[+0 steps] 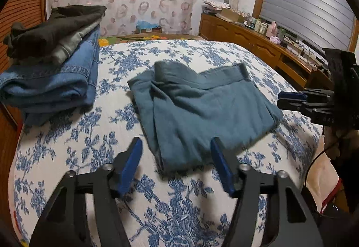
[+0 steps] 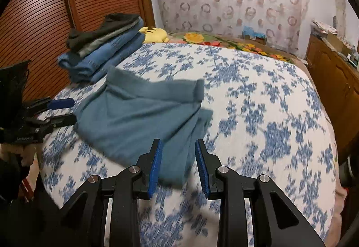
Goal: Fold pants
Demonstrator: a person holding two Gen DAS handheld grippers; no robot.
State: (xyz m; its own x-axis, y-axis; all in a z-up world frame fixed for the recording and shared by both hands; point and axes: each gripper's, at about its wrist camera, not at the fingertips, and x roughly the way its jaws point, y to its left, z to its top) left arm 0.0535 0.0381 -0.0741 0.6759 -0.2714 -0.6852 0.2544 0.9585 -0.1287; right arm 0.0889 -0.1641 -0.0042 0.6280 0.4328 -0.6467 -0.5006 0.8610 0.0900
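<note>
Lying folded at the centre of the left wrist frame, the teal pants (image 1: 199, 110) rest on the blue-flowered bedspread (image 1: 184, 209), waistband toward the far wall. The left gripper (image 1: 177, 166) fills the lower part of that frame, its blue pads spread apart, with the near edge of the pants between them but unpinched. In the right wrist view, the right gripper (image 2: 177, 166) sits low centre, jaws parted, a corner of the pants (image 2: 143, 119) between the pads, not clamped. A stack of folded clothes (image 1: 51, 63), jeans under dark garments, sits at upper left.
</note>
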